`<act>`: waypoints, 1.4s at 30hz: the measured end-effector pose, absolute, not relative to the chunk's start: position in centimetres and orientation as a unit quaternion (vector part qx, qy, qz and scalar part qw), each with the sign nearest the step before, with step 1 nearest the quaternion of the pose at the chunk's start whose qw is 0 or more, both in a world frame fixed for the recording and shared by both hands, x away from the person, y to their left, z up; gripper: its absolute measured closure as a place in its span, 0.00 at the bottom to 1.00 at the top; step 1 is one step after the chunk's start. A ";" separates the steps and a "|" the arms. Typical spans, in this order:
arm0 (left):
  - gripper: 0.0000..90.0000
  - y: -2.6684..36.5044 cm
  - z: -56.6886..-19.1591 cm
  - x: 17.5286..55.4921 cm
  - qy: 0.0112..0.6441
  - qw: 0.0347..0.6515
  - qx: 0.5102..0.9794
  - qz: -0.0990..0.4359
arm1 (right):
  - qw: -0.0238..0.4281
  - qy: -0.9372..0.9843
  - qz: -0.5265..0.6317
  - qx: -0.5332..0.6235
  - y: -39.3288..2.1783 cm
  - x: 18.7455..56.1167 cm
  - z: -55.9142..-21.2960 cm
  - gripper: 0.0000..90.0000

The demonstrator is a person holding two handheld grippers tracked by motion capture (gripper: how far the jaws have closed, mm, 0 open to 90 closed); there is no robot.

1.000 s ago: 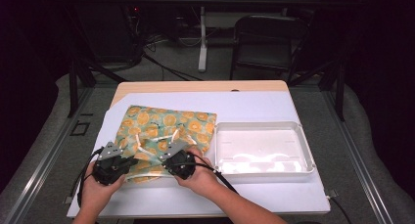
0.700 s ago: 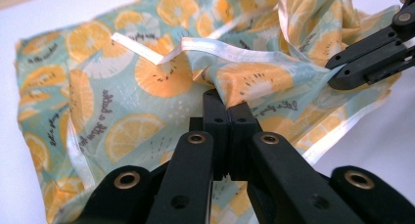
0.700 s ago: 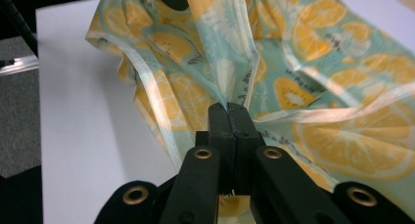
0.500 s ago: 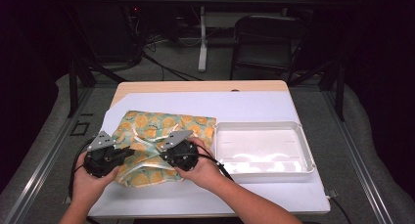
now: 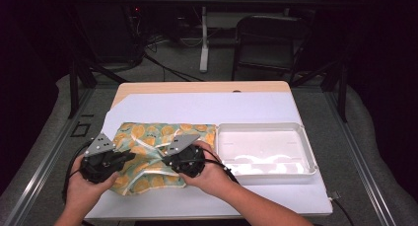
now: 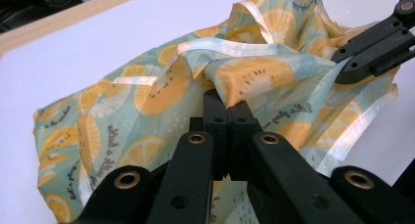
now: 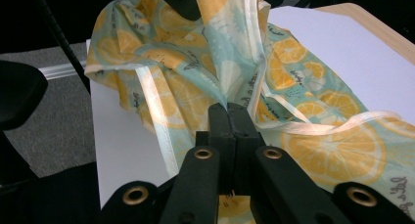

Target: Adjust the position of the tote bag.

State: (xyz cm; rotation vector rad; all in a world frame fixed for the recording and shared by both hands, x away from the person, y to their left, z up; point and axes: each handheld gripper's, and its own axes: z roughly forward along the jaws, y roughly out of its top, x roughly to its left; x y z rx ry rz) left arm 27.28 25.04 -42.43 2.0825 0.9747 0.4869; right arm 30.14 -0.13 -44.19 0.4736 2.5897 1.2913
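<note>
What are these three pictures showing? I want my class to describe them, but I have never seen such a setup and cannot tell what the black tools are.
A person sits at a table and holds a hand tool with two black jaws in each hand: the left gripper and the right gripper. One picture looks down from above. The other two come from small cameras that ride on each gripper and look along its jaws. On the white table cover lie an orange-slice patterned cloth with pale ribbon trim and, beside it, an empty white tray. Both grippers are shut on folds of the cloth, which is bunched up between them.
</note>
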 end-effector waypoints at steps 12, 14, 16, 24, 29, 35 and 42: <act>1.00 25.1 -41.2 27.4 0.378 0.399 0.812 0.196 | 0.112 0.867 0.459 0.159 0.0 30.6 -41.9 1.00; 1.00 25.0 -41.5 27.4 0.377 0.398 0.814 0.192 | 0.109 0.869 0.456 0.158 -0.1 30.5 -42.3 1.00; 1.00 24.9 -41.8 27.4 0.376 0.394 0.817 0.188 | 0.108 0.872 0.450 0.158 -0.3 30.4 -43.0 1.00; 1.00 24.7 -42.8 28.3 0.380 0.385 0.822 0.180 | 0.102 0.880 0.432 0.170 -0.6 31.4 -44.1 1.00; 1.00 24.7 -42.7 29.2 0.383 0.388 0.819 0.177 | 0.095 0.874 0.439 0.186 -0.7 32.4 -44.3 1.00; 1.00 24.5 -42.2 29.6 0.381 0.391 0.817 0.182 | 0.087 0.867 0.449 0.197 -0.9 33.1 -44.0 1.00; 1.00 24.5 -41.3 29.2 0.377 0.398 0.814 0.190 | 0.091 0.860 0.468 0.181 -1.2 32.1 -42.2 1.00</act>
